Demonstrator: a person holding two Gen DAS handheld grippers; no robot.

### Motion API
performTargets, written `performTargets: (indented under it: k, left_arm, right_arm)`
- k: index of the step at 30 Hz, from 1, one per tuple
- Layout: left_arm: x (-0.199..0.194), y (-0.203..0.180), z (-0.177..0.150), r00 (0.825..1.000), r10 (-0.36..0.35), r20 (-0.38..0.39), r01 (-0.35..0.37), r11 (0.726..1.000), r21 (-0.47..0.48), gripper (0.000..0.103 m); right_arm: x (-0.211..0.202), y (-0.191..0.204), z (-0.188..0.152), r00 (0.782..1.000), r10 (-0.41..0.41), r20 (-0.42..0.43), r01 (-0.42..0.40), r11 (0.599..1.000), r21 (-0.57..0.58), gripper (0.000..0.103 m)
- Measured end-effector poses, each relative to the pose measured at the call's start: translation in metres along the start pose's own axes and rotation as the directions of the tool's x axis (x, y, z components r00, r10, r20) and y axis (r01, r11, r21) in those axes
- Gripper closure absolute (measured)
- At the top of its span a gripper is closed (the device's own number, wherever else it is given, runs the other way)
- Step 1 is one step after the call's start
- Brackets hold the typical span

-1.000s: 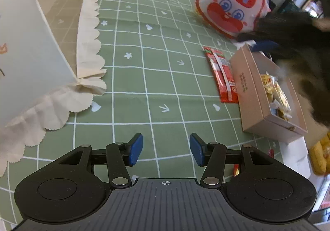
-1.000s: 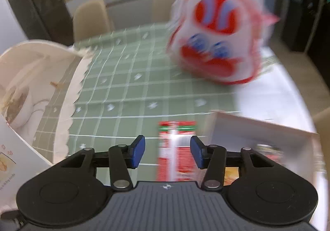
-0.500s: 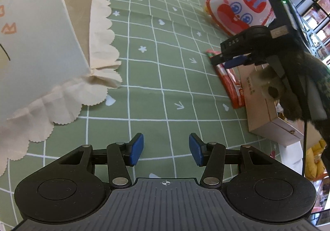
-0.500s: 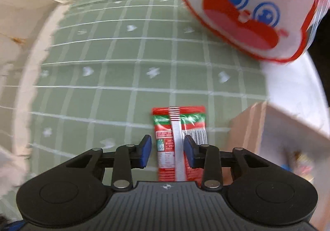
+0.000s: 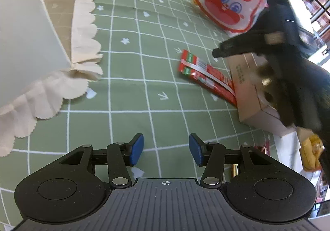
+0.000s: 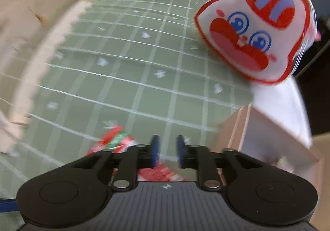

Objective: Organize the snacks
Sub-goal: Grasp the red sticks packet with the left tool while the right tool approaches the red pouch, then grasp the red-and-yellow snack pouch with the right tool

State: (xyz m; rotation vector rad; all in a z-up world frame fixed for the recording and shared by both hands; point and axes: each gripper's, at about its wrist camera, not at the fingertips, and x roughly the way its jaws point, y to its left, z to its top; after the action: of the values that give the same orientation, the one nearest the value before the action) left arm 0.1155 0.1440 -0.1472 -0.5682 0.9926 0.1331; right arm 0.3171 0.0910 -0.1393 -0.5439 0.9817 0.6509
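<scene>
Your left gripper (image 5: 166,149) hangs with its blue pads spread wide over the green checked cloth (image 5: 127,95), holding nothing. Your right gripper (image 6: 166,154) has its pads drawn near together with a narrow gap and nothing between them; the glossy red snack packets (image 6: 115,142) lie flat just left of it and beneath it (blurred here). In the left view those flat packets (image 5: 208,75) touch the open cardboard box (image 5: 247,86). Beyond sits a puffy plastic bag (image 6: 253,31) printed with a red cartoon face. A pale scallop-edged fabric bin (image 5: 31,25) stands at left.
</scene>
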Motion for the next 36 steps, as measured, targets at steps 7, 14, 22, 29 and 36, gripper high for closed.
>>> performTargets:
  k: [7, 14, 22, 29, 36]
  left_arm:
    - [-0.008, 0.009, 0.000, 1.000, 0.022, 0.019, -0.021, 0.999, -0.025, 0.050]
    - [-0.009, -0.008, 0.009, 0.998, 0.005, 0.056, -0.010, 0.996, 0.084, 0.050]
    - [0.017, -0.067, 0.013, 0.999, -0.036, 0.024, 0.030, 0.974, 0.226, 0.050]
    - [0.054, -0.111, 0.006, 0.999, 0.039, 0.016, -0.042, 0.945, 0.324, 0.050]
    - [0.075, -0.139, -0.009, 0.990, 0.126, 0.062, -0.140, 0.854, 0.502, 0.045]
  right_arm:
    - [0.001, 0.008, -0.022, 0.994, 0.100, -0.050, -0.097, 0.994, 0.045, 0.092]
    - [-0.056, 0.013, -0.097, 0.959, 0.283, 0.019, -0.284, 0.953, 0.108, 0.091]
    - [-0.107, -0.009, -0.197, 0.984, 0.055, 0.167, -0.087, 0.977, 0.192, 0.044]
    - [-0.112, -0.014, -0.261, 0.994, -0.002, 0.112, -0.024, 0.973, 0.228, 0.040]
    - [-0.118, -0.030, -0.292, 0.973, -0.219, 0.075, 0.191, 0.943, 0.274, 0.038]
